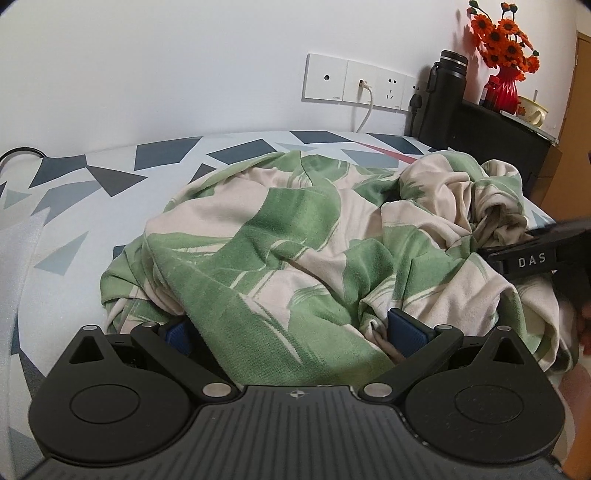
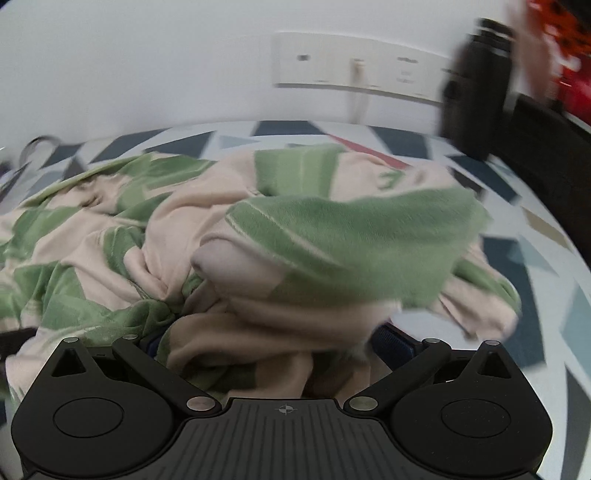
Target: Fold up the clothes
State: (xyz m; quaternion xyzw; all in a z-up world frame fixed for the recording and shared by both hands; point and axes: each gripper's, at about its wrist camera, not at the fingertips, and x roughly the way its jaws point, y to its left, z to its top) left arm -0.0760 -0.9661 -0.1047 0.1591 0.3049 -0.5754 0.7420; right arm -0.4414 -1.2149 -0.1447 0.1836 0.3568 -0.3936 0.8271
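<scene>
Both tongs (image 1: 291, 332) (image 2: 273, 343) gape around garment (image 1: 295, 229); only left view shows flowers (image 1: 502, 33).

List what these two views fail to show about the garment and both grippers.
- Left wrist view: left gripper fingertips buried under the green-and-cream garment; grip unclear.
- Right wrist view: motion blur, and cloth covers the right gripper.
- Both views: the bunched garment hides its type, sleeves and collar.

A crumpled green-and-cream garment (image 1: 295, 240) is lying heaped on a bed (image 1: 74, 206) with a geometric-patterned sheet. The left claw (image 1: 295, 332) is sitting with its blue pads spread wide, fabric bunched between them. The right claw (image 1: 532, 254) is reaching in from the right edge.
</scene>
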